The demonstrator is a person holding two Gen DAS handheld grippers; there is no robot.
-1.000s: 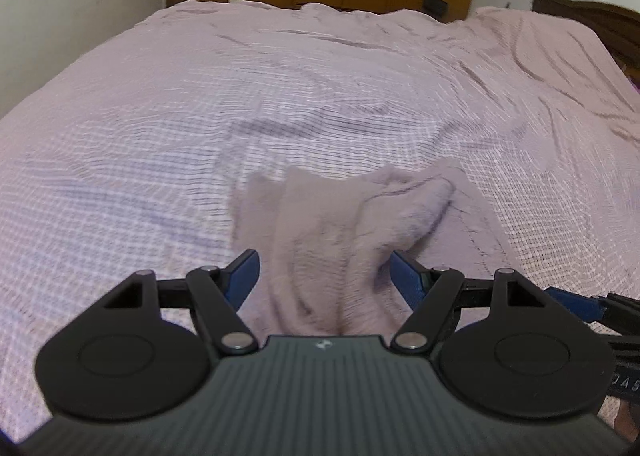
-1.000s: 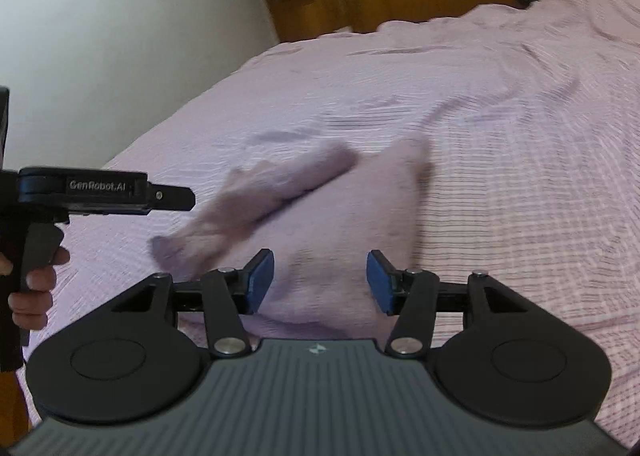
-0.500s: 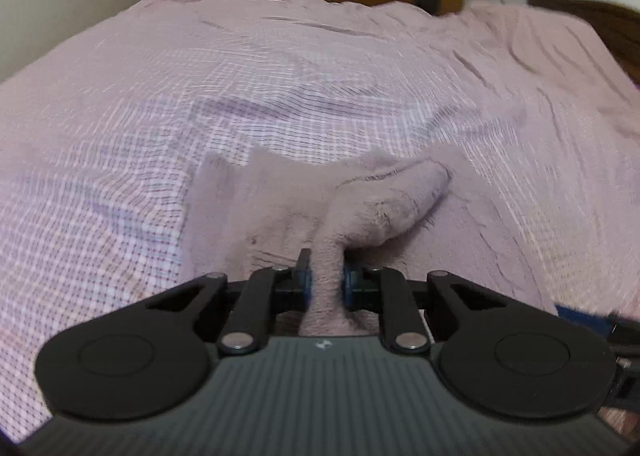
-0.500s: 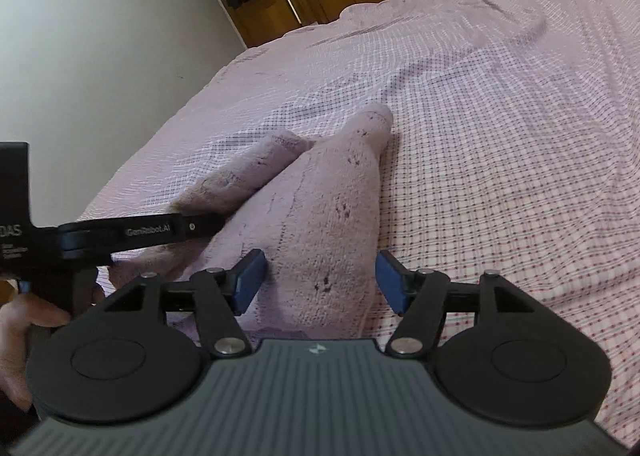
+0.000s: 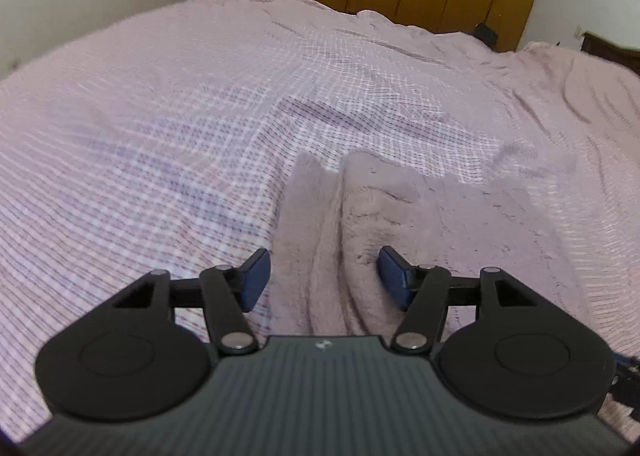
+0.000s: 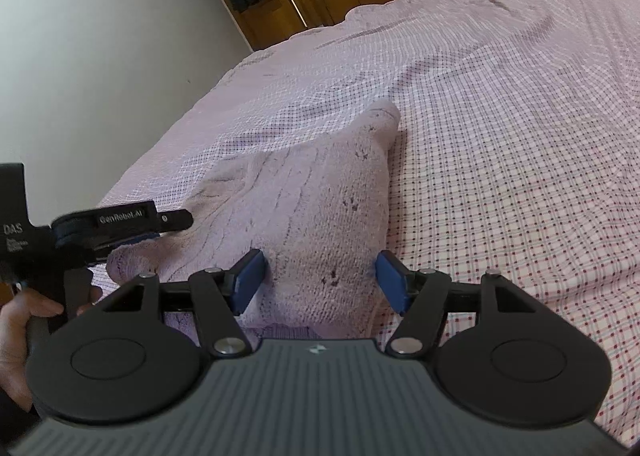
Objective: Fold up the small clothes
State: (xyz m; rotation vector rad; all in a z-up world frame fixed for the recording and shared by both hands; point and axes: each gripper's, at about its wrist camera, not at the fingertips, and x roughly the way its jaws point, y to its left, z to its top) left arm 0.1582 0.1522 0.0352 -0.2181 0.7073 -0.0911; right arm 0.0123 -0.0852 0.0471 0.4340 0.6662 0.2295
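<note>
A small mauve knitted garment [image 6: 320, 208] lies rumpled on the bed [image 6: 500, 136], near its edge, on the pink checked bedspread. Both grippers sit low over its near end. The left gripper [image 5: 324, 276] has its blue fingers [image 5: 254, 280] spread wide and holds nothing; a raised lengthwise fold of the knit runs straight out between them. The right gripper [image 6: 320, 280] is likewise wide open and empty, its fingers [image 6: 390, 282] straddling the thick part of the garment.

The cloth's long axis runs away from both tools, toward the far side of the bed, ending in a rounded tip in the right wrist view. The left tool [image 6: 120, 224] appears there at the garment's left edge, so each gripper is about equally near. I'd judge the next move to be closing on the near hem and carrying it forward along that axis.
</note>
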